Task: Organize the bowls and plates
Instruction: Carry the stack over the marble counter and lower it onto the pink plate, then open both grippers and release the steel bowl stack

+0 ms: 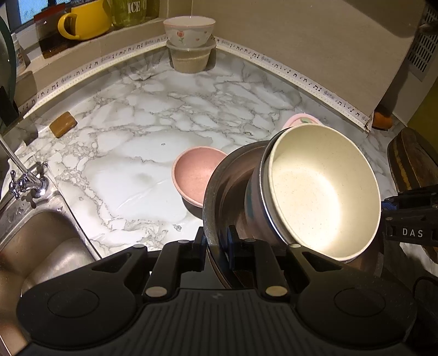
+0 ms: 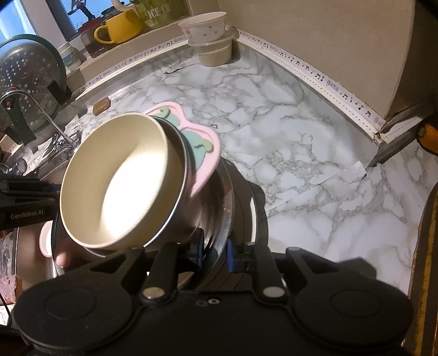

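- Left wrist view: left gripper (image 1: 216, 241) is clamped on the rim of a steel plate (image 1: 219, 189), held tilted and clear of the marble surface (image 1: 169, 115).
- A cream bowl (image 1: 325, 189) sits tilted in a steel-rimmed bowl (image 1: 256, 202) on that plate; how many pieces are nested under it is hard to tell.
- A pink plate (image 1: 297, 120) shows only as a sliver behind the cream bowl; the rest is hidden.
- A pink bowl (image 1: 191, 175) sits behind the stack, its right side covered by the steel plate; contact with the surface is not visible.
- Right gripper (image 1: 410, 219) is cut off at the right frame edge; only part of the body shows there.
- Around: sink (image 1: 41, 241) and tap (image 1: 27, 183) at left, brown soap bar (image 1: 63, 123) near the wall, floral bowl (image 1: 189, 30) stacked on a lidded tub (image 1: 189, 59) in the far corner, yellow mug (image 1: 84, 19) on the ledge.
- Right wrist view: right gripper (image 2: 216, 252) is closed on the steel plate's (image 2: 221, 208) rim at the opposite edge.
- Cream bowl (image 2: 120, 186) fills the left half and blocks most of the stack; pink plate (image 2: 202, 153) with green shapes sticks out behind it.
- Left gripper (image 2: 27, 202) is mostly hidden behind the bowl.
- Colander (image 2: 27, 74) stands at far left, partly cropped; floral bowl (image 2: 205, 26) on the tub (image 2: 215, 52) at the back.
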{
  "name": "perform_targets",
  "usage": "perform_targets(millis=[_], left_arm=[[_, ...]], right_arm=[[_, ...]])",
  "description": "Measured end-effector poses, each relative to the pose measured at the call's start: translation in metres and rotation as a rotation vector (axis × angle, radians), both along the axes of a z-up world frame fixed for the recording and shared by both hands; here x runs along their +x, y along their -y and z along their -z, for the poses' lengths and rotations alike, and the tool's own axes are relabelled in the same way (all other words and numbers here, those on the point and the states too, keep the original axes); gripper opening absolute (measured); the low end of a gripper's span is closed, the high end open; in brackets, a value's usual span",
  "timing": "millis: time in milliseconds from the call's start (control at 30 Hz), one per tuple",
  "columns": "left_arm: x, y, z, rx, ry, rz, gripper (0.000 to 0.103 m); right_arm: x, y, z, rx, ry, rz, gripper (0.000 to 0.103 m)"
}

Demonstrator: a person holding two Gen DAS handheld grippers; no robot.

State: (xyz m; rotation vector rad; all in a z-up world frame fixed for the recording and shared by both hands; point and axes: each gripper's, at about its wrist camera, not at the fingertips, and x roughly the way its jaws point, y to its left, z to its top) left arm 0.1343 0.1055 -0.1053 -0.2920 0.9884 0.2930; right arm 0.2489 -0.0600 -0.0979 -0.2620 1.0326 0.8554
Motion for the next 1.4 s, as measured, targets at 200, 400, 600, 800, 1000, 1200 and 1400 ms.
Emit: perform_targets(millis=[200, 400, 600, 800, 1000, 1200, 1400], left_arm=[[0.001, 0.0, 0.0, -0.009, -0.019, -0.011, 0.014], [-0.001, 0.005, -0.006, 0.002, -0.039, -0.04, 0.015], [-0.007, 0.011, -0.016, 0.01, -0.041, -0.103, 0.015], [-0.015, 0.02, -0.026, 0.021, -0.025, -0.123, 0.018], [-0.025, 0.028, -0.039, 0.021, 0.033, -0.064, 0.026], [-0.042, 0.037, -0.059, 0.037, 0.121, 0.022, 0.059], [-0.062, 0.048, -0.074, 0.078, 0.204, 0.086, 0.064]], right_arm=[[-0.001, 0.001, -0.003, 0.004, 0.007, -0.027, 0.023], [0.005, 0.008, -0.009, 0.034, 0.006, -0.043, 0.027], [0.005, 0.018, -0.017, 0.066, 0.028, -0.077, 0.033], [-0.004, 0.026, -0.027, 0.097, 0.038, -0.086, 0.034], [-0.028, 0.03, -0.043, 0.13, 0.09, -0.063, 0.038], [-0.058, 0.03, -0.061, 0.152, 0.133, -0.004, 0.045], [-0.086, 0.028, -0.072, 0.179, 0.192, 0.046, 0.054]])
